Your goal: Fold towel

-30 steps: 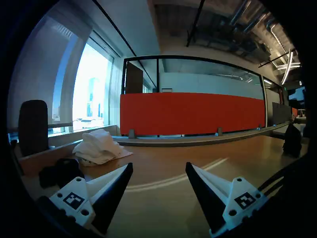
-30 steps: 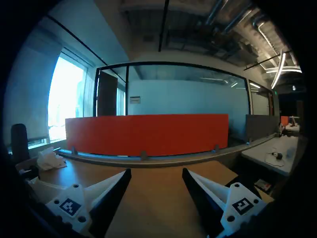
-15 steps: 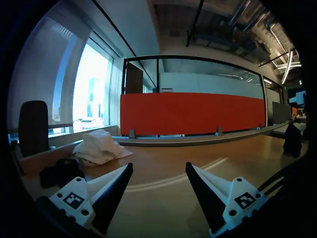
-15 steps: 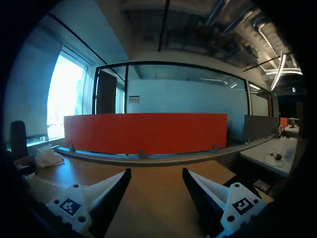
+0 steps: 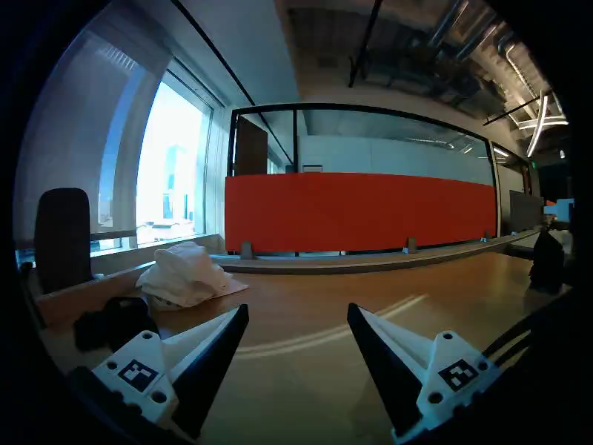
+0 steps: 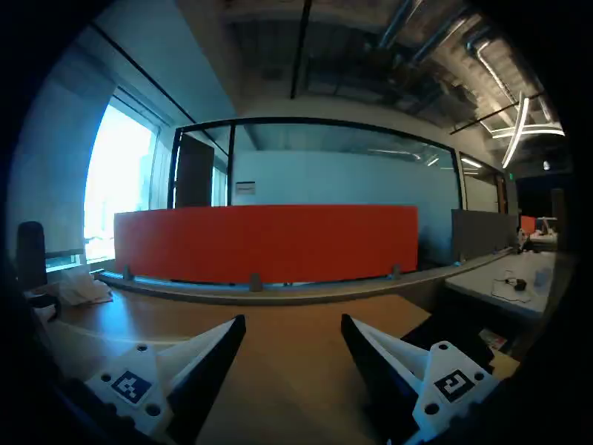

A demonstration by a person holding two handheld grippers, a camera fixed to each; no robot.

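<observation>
A crumpled white towel [image 5: 183, 275] lies in a heap on the wooden table [image 5: 319, 334], at the far left near the window. In the right gripper view the same towel [image 6: 80, 288] is small at the left edge. My left gripper [image 5: 296, 315] is open low over the table, with nothing between its fingers; the towel is ahead and to its left. My right gripper [image 6: 293, 326] is open too, empty, over bare wood [image 6: 289, 348] well to the right of the towel.
An orange divider panel [image 5: 359, 212] runs along the table's far edge. A black object [image 5: 111, 320] lies near the left fingertip, a black chair back [image 5: 62, 236] stands at the left, and another dark object [image 5: 547, 261] sits at the right. A second desk [image 6: 511, 285] stands to the right.
The right gripper view has risen or tilted slightly: the divider and towel sit higher and further left. The left gripper has held still.
</observation>
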